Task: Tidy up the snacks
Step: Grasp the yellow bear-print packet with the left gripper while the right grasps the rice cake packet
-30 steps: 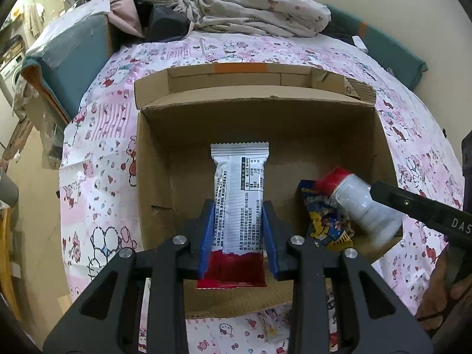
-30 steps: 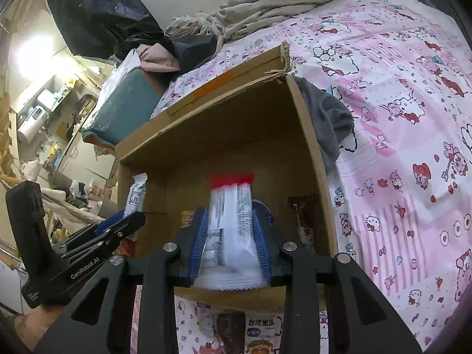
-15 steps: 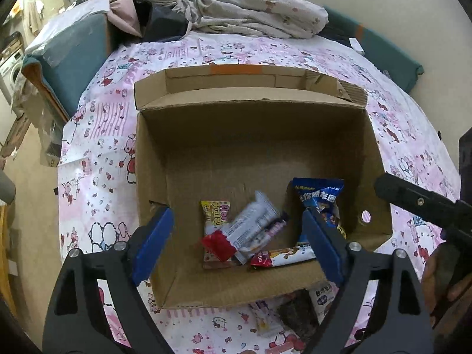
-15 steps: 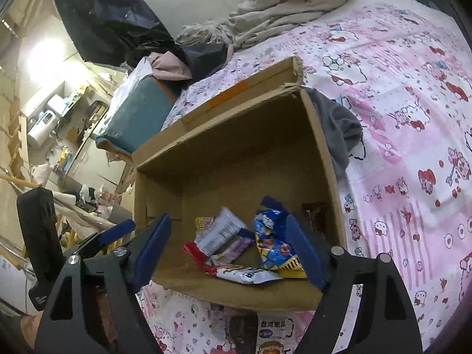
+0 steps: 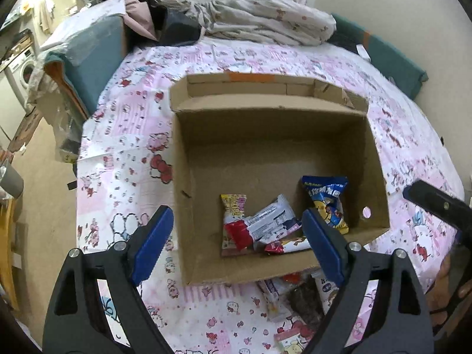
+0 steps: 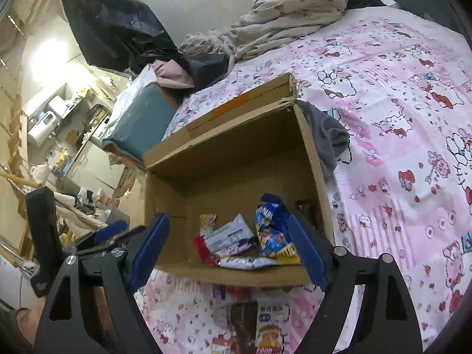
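- The bed (image 5: 124, 159), under its pink cartoon sheet, carried the whole job; a heap of bedding (image 5: 265, 20) sat at the far end.
- The cardboard box (image 5: 183, 177) lay open on the sheet, flaps up, its long side running left to right in the left wrist view. Most of its floor was bare, so I judged the sorting only partly done.
- The left gripper (image 5: 236, 242) hung over the near edge of the box with its jaws spread wide and nothing between the blue pads.
- The right gripper (image 6: 228, 247) was likewise wide open and empty, tilted down at the same near edge.
- Inside, a blue snack bag (image 5: 326, 203) stood against the right wall, long axis running from near to far, top end pointing to the far wall.
- A white and red packet (image 5: 259, 227) lay across the pile, its long axis slanted, red end toward the near left corner.
- A small yellow and pink packet (image 5: 233, 206) lay half under it, pointing away from me.
- Several more snacks (image 6: 265, 324) lay on the sheet just outside the near wall; those seemed left to do.
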